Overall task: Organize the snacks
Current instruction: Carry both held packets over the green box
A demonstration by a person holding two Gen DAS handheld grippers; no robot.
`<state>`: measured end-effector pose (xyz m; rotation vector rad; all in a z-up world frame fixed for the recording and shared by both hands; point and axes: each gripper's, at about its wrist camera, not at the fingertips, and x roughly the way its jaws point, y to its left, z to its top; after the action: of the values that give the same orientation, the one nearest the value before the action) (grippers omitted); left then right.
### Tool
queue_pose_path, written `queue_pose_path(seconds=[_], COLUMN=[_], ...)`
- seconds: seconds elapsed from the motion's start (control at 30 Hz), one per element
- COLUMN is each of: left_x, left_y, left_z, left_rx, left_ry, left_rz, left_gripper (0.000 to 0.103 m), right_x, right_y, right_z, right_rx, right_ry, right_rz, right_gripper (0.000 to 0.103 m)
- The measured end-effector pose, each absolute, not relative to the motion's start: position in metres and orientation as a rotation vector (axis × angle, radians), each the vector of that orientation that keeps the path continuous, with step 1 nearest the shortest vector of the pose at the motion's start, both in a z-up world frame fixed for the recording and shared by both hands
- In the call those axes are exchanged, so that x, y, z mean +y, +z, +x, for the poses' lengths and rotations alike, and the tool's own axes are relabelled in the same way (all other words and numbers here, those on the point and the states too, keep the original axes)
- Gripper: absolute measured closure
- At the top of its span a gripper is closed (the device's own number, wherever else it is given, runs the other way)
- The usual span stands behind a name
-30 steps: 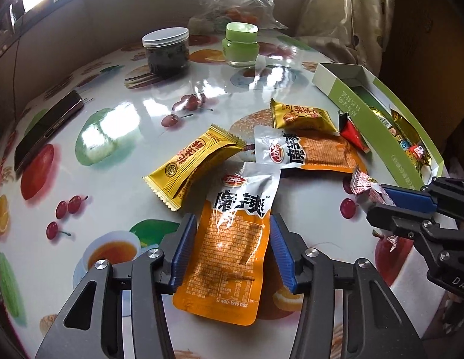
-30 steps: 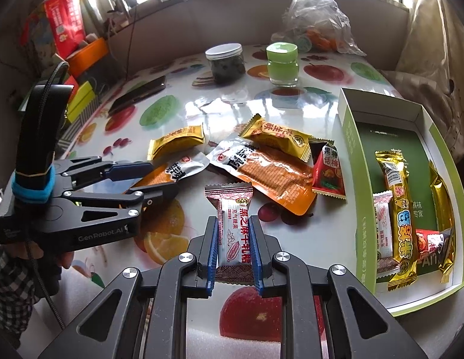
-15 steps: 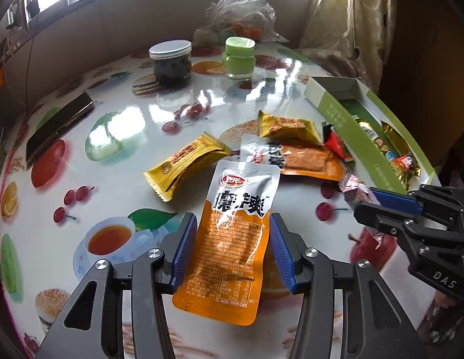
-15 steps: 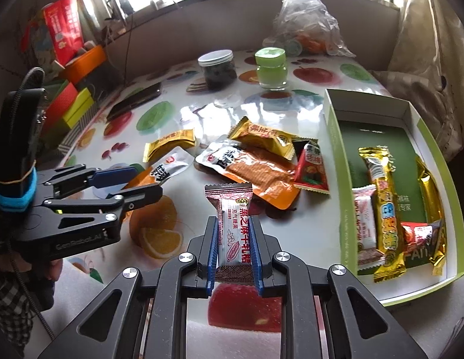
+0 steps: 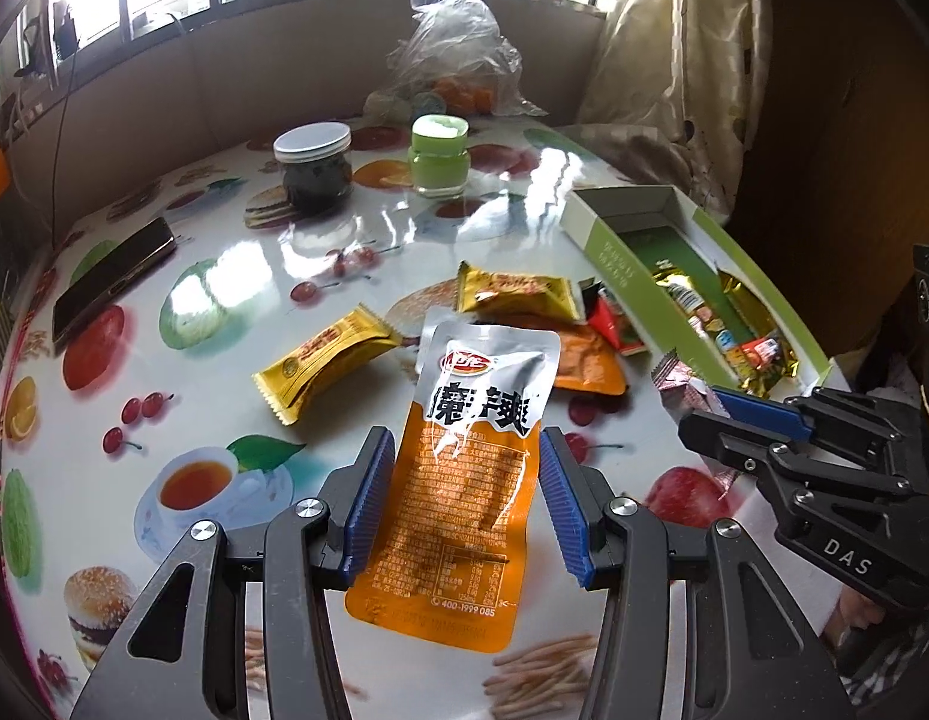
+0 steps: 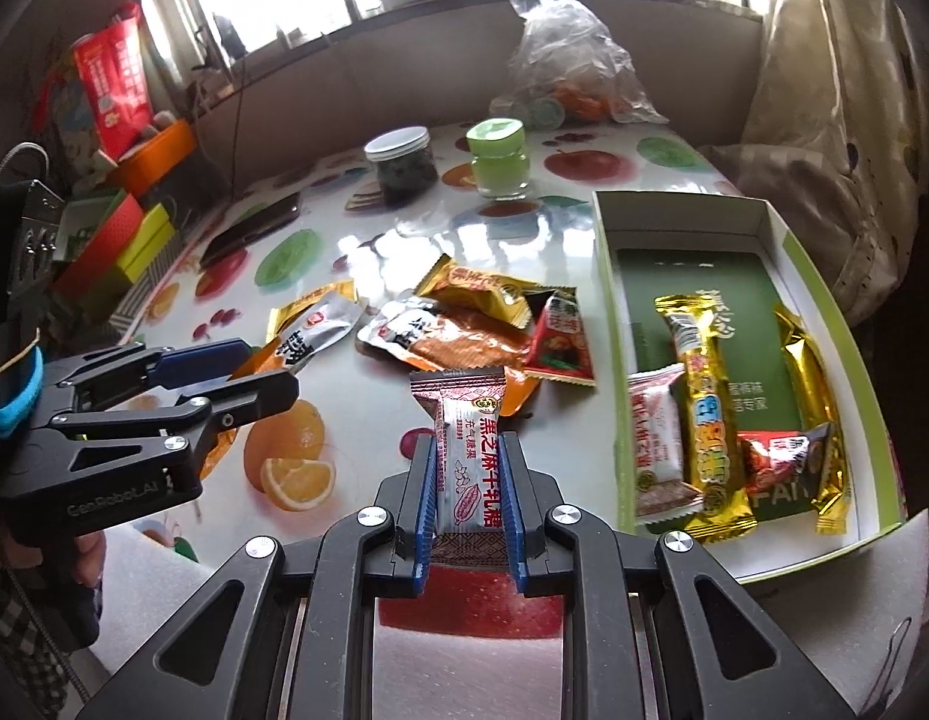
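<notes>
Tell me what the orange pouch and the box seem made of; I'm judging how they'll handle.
Orange pouch: looks like thin glossy plastic film with a silvery, foil-like top; it shows glare and wrinkles. Box: seemingly matte cardboard, with thin, straight folded walls, white inside and green outside.

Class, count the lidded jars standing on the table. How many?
2: a dark-filled jar with a white lid and a green jar beside it, both at the table's far side. The plastic bag may hide more.
</notes>
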<state>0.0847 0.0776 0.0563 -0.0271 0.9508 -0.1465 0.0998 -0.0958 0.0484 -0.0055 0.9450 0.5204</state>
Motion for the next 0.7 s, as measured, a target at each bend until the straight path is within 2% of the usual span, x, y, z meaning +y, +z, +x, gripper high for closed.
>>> queue_pose_path(seconds=[0.7], left_x=[0.019], left_y=[0.081], left_z=[0.098], left_rx=[0.913], left_ry=[-0.201], left_rz=[-0.021], left_gripper=[0.052], right_x=[-0.151], right_y=[0.065], right_z=[0.102], right_rx=[0.894], right_ry=[0.430], right_rz=[0.036], right_gripper=[0.084])
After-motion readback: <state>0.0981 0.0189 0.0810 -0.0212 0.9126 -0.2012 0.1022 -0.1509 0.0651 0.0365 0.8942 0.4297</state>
